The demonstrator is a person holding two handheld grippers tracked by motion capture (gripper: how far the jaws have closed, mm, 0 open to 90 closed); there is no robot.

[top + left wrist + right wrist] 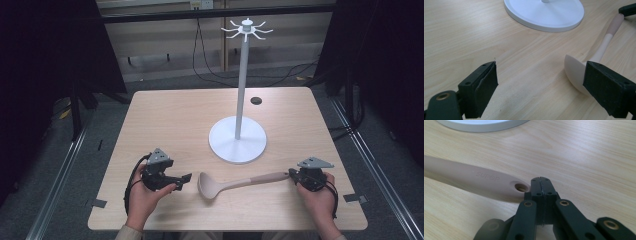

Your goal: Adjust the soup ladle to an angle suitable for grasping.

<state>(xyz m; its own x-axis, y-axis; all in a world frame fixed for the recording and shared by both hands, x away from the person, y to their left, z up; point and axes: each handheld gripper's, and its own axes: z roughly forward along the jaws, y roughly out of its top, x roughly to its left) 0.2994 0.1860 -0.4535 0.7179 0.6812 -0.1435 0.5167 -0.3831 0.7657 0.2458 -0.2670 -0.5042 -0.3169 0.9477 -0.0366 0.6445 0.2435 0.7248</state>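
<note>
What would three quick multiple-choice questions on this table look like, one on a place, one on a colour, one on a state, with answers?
1. Where does the ladle lie?
A. between the two claws
B. on the stand's hooks
C. behind the stand

2. What colour is the stand's base?
A. black
B. white
C. red

3. How stand the right claw jaws?
A. wide open
B. clamped on the ladle bowl
C. shut, with nothing between

Answers: 1 A, it lies on the table from the left claw to the right one. 2 B, the disc is plainly white. 3 C, the jaws meet beside the handle's hole.
</note>
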